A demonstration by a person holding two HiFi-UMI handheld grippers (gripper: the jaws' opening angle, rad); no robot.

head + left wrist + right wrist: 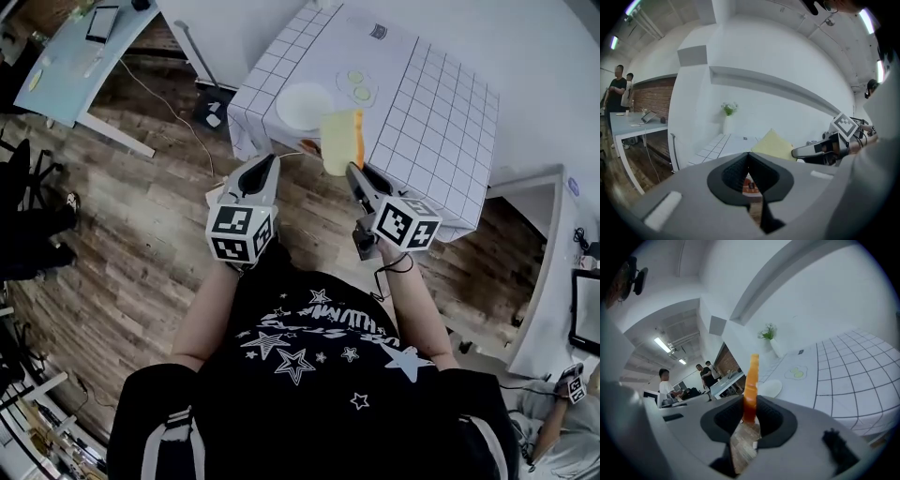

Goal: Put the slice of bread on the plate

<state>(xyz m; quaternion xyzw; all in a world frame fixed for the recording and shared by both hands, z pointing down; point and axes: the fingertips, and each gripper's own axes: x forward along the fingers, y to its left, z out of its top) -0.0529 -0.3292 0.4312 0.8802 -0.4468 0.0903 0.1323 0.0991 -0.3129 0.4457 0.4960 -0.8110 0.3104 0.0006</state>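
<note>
My right gripper (354, 172) is shut on the slice of bread (340, 142), pale yellow with an orange crust, and holds it upright above the table's near edge. The right gripper view shows the bread (750, 387) edge-on between the pads. A white plate (305, 106) lies on the checked table (441, 103) just beyond the bread, also seen in the right gripper view as the plate (769, 389). My left gripper (266, 167) hangs beside the right one with its jaws together and nothing in them. From the left gripper view the bread (772, 145) shows flat-on.
Two cucumber slices (358, 86) lie on the table past the plate. A small vase with a plant (727, 117) stands at the table's far end. A blue desk (84, 56) is at the left, with people standing by it. Cables run over the wooden floor (141, 225).
</note>
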